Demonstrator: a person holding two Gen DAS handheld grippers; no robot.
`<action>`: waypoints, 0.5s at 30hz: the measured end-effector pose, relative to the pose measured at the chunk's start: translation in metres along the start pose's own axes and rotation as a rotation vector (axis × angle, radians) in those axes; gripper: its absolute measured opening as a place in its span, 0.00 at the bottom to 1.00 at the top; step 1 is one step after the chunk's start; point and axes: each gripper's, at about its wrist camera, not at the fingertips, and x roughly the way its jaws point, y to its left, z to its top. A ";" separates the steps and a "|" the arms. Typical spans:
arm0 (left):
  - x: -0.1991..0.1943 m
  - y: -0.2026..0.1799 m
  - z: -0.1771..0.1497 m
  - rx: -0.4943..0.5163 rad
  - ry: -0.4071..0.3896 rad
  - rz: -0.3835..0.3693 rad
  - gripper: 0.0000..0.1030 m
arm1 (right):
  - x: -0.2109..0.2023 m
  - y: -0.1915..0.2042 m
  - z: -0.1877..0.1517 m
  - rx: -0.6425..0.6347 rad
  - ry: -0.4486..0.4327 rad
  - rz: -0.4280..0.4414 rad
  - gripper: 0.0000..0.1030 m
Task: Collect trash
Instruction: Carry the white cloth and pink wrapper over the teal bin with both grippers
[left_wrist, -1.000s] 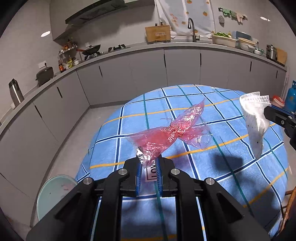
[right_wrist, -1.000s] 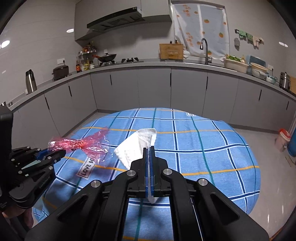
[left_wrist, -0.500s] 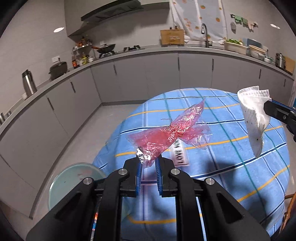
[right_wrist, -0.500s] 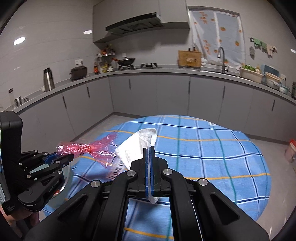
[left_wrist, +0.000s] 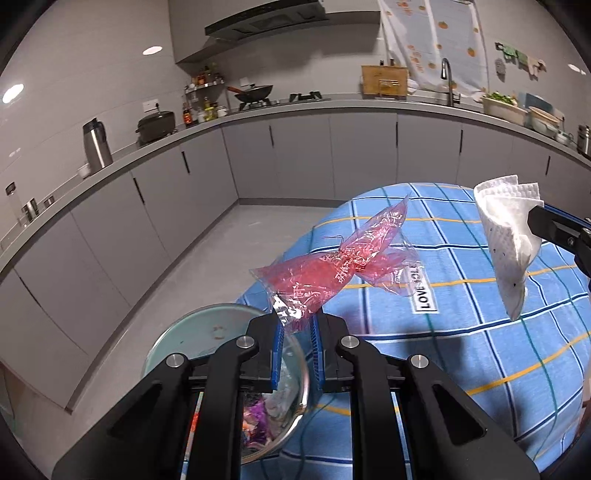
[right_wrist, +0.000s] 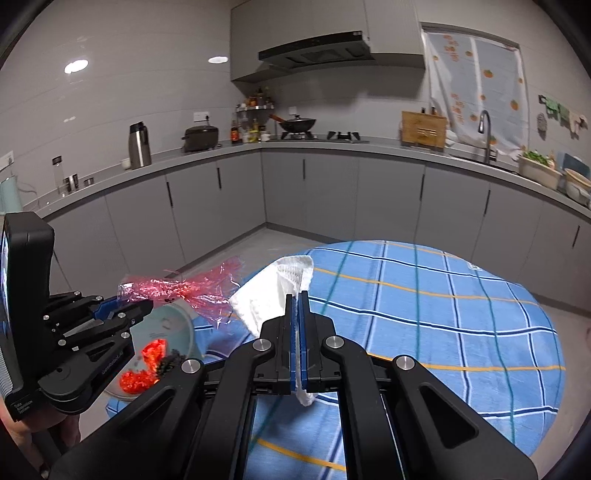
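The left tool (left_wrist: 295, 328) is clamped on one end of a crumpled pink plastic wrapper (left_wrist: 332, 269), which sticks out ahead of the pads with its long axis running away and to the right, above the near-left edge of the table (left_wrist: 480, 350). The right tool (right_wrist: 297, 306) has its pads pressed together on a white paper napkin (right_wrist: 273, 295); the napkin bunches above the pads and a tail hangs below them. Both pieces of trash are in the air, touching nothing but the pads.

Just below and to the left of the left tool stands a round trash bin (left_wrist: 192, 332), its lid raised, with scraps visible inside. It sits on the floor beside the table edge. The left tool is the nearer of the two: its pads hang almost over the bin's rim, while the right tool is beside it on the right, over the table edge. Both tools point forward and tilt downward. Judging by this, the drop into the bin comes next, the wrapper likely first.
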 end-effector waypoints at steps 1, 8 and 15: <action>-0.001 0.004 -0.001 -0.006 0.001 0.006 0.13 | 0.001 0.004 0.001 -0.005 -0.001 0.007 0.02; -0.004 0.027 -0.008 -0.033 0.007 0.040 0.13 | 0.004 0.027 0.005 -0.033 -0.004 0.054 0.02; -0.005 0.049 -0.012 -0.058 0.010 0.064 0.13 | 0.010 0.046 0.009 -0.056 -0.005 0.090 0.02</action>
